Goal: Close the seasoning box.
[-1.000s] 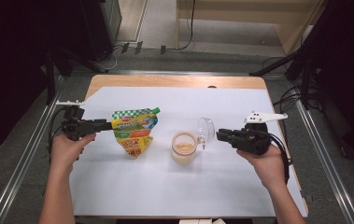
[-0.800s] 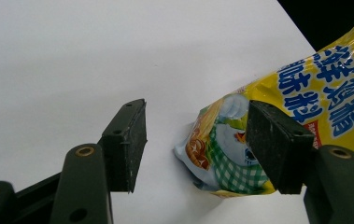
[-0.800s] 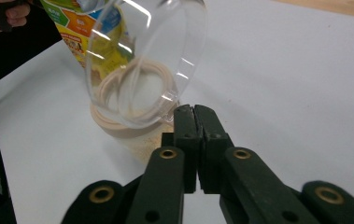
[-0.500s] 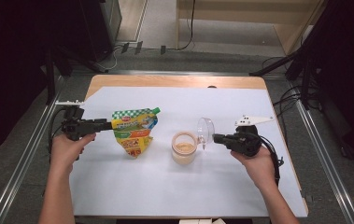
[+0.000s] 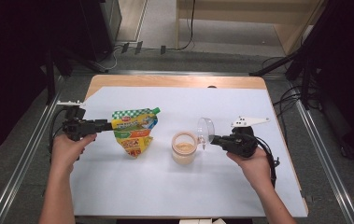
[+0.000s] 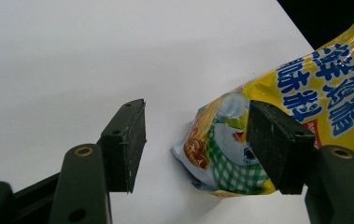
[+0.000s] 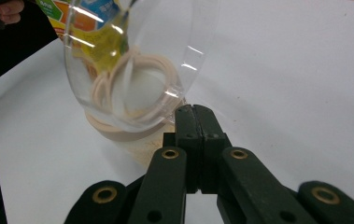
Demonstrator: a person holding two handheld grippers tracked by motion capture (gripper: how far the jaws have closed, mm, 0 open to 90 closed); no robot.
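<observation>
A yellow and green snack pouch (image 5: 135, 131) lies left of centre on the white sheet. My left gripper (image 5: 105, 125) is at the pouch's left edge. In the left gripper view its jaws (image 6: 195, 140) stand open around the pouch's corner (image 6: 277, 102), with the pads apart from it. A small clear jar (image 5: 184, 148) of tan powder stands at the centre, its clear lid (image 5: 206, 129) tipped upright at its right side. My right gripper (image 5: 213, 139) is shut on the lid's lower rim. In the right gripper view the jaws (image 7: 194, 114) meet at the lid (image 7: 137, 56) above the jar (image 7: 118, 133).
The white sheet (image 5: 174, 186) covers a wooden table whose far edge (image 5: 174, 81) stays bare. Metal rails (image 5: 20, 163) run along both sides. Cables and dark stands lie on the floor beyond the table.
My right hand has moved left and slightly down, bringing its gripper against the jar's lid. The left hand and the pouch have stayed put.
</observation>
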